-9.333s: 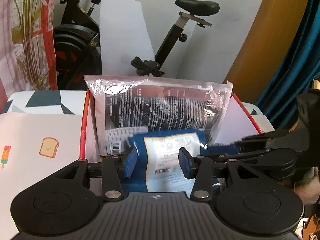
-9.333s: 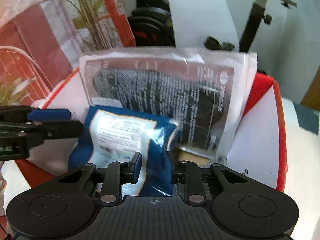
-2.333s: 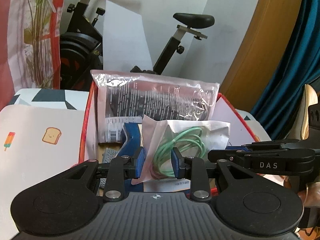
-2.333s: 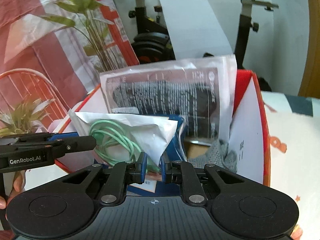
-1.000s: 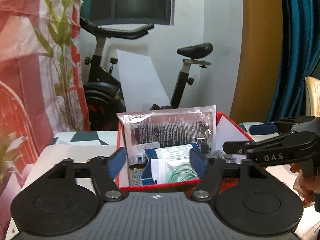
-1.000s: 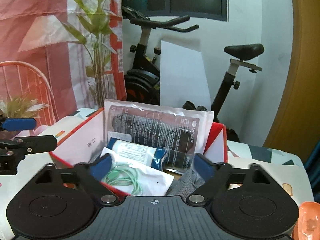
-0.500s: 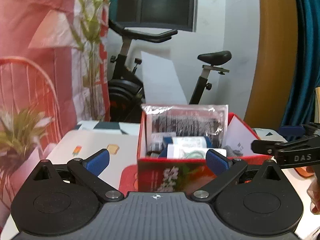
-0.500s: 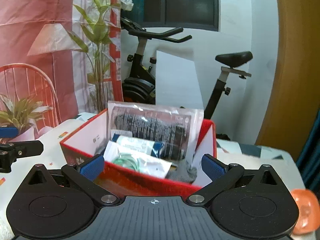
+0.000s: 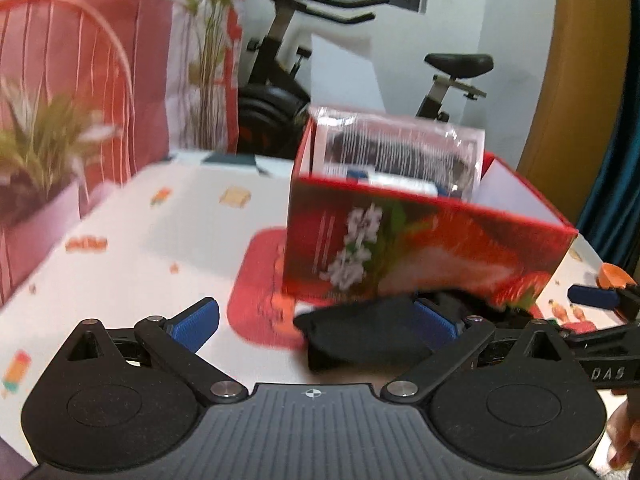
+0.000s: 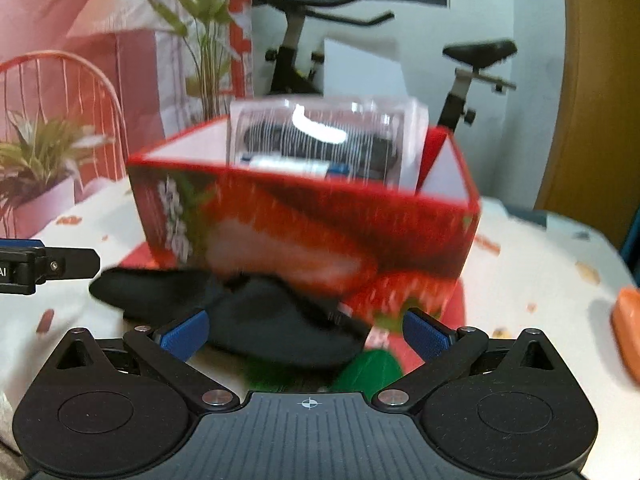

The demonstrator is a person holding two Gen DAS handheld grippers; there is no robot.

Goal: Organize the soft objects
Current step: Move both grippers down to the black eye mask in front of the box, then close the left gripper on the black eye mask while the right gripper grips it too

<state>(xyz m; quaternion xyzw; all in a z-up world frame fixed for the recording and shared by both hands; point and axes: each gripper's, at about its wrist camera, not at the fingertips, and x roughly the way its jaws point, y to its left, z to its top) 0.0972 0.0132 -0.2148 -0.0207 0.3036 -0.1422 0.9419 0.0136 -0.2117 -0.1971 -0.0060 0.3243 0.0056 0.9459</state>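
A red strawberry-print box [image 9: 424, 248] stands on the table, with a clear plastic package [image 9: 400, 152] upright in it and a blue pack behind its front wall. A black soft item [image 9: 360, 336] lies on the table against the box's front. My left gripper [image 9: 316, 322] is open wide just above the table, and the black item lies between its fingers, close to the right pad. In the right wrist view the box [image 10: 312, 232] and the black item [image 10: 256, 312] are blurred. My right gripper [image 10: 304, 332] is open wide over the item's near edge, beside something green [image 10: 368, 368].
A red mat [image 9: 260, 304] lies under the box. A potted plant [image 9: 36, 184] and a red chair stand at the left, an exercise bike [image 9: 452, 80] behind the table. An orange object [image 10: 628, 320] sits at the right. The other gripper [image 9: 596, 314] shows at the right edge.
Both grippers have dropped and drawn back from above the box to table height in front of it. The black item has come into view, and both sets of jaws stand wider than a second ago.
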